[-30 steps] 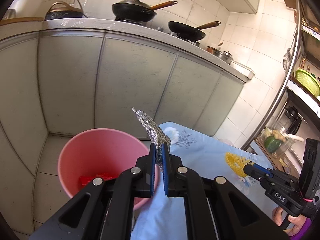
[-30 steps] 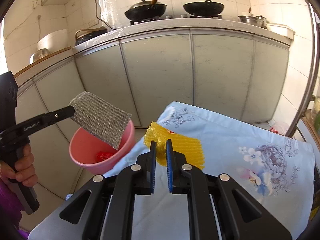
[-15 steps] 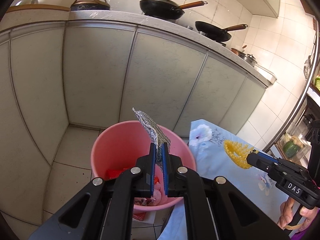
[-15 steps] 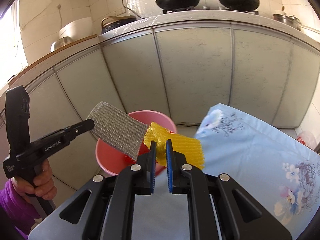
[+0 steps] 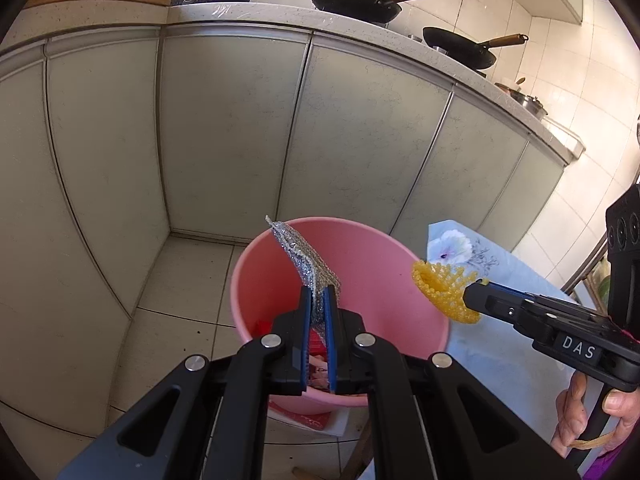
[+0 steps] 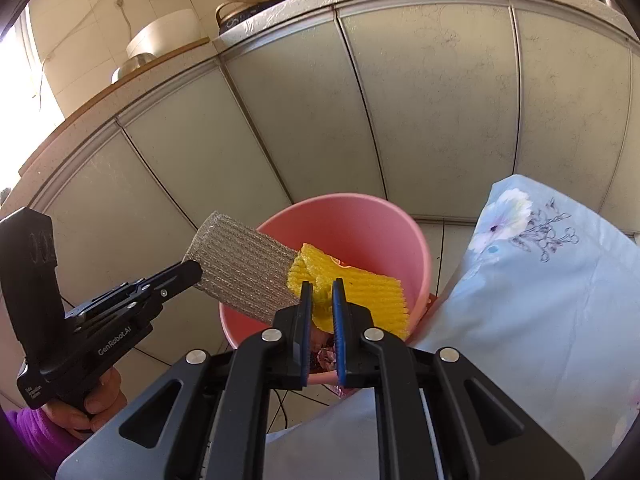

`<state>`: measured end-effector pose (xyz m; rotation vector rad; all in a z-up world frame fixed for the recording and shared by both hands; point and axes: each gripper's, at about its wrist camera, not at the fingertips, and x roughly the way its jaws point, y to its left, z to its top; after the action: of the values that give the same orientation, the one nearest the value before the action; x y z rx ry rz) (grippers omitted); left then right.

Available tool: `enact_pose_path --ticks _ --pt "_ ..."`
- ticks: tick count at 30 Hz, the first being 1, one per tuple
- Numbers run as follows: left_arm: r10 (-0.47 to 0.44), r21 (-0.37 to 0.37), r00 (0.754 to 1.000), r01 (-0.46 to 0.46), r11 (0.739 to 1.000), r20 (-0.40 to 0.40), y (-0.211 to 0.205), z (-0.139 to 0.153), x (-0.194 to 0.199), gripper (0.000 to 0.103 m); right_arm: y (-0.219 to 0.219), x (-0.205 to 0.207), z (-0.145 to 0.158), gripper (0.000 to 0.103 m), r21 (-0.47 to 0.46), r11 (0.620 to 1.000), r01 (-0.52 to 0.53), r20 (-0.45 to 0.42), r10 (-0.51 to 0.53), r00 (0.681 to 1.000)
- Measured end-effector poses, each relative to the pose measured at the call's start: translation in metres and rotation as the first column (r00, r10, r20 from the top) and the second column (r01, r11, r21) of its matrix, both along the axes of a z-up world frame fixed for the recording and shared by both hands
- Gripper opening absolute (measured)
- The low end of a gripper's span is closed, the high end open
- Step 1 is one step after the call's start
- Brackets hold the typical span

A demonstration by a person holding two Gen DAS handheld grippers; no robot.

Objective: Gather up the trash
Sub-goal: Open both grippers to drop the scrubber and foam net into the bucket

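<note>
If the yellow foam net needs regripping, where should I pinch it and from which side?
Pinch the yellow foam net on its flattened near edge, coming from the tablecloth side, as the right hand-held gripper does now. It is a soft, squashed sleeve; the far end flares open over the pink bucket.

Pink bucket (image 5: 400, 276) on tiled floor (image 5: 188, 280), just beside floral-clothed table (image 6: 540, 280).

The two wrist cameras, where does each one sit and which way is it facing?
Left wrist: on the left gripper, facing the pink bin; the right gripper and its hand show.
Right wrist: on the right gripper, facing the same bin; the left gripper and its hand show.
Shared: bin, silver mesh, yellow net, cabinets.
</note>
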<state>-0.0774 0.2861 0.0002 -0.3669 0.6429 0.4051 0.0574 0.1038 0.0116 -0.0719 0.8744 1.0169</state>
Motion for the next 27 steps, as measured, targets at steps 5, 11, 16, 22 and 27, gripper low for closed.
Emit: enact_pose_path --ticks 5,11,16,22,27 --pt "0.009 0.0 1.0 -0.009 1.0 -0.016 0.001 -0.005 -0.002 0.006 0.011 -0.002 -0.01 0.01 -0.022 1.0 -0.013 -0.005 0.013 1.0" --pt "0.011 -0.001 0.999 -0.011 1.0 -0.035 0.0 -0.01 -0.001 0.006 0.017 -0.001 -0.016 0.01 -0.04 0.999 -0.017 -0.01 0.017 1.0" --pt "0.009 0.001 0.999 -0.009 1.0 -0.043 -0.003 -0.011 0.001 0.006 0.019 0.0 -0.02 0.01 -0.048 0.999 -0.013 -0.015 0.012 1.0" --pt "0.006 -0.004 0.998 -0.006 1.0 -0.059 -0.006 -0.015 0.004 0.006 0.017 0.001 -0.023 0.01 -0.055 0.998 -0.004 -0.014 0.003 1.0" --pt "0.009 -0.009 0.998 -0.01 1.0 -0.058 -0.008 -0.016 0.005 0.007 0.016 0.003 -0.026 0.01 -0.062 0.998 0.012 -0.012 -0.013 1.0"
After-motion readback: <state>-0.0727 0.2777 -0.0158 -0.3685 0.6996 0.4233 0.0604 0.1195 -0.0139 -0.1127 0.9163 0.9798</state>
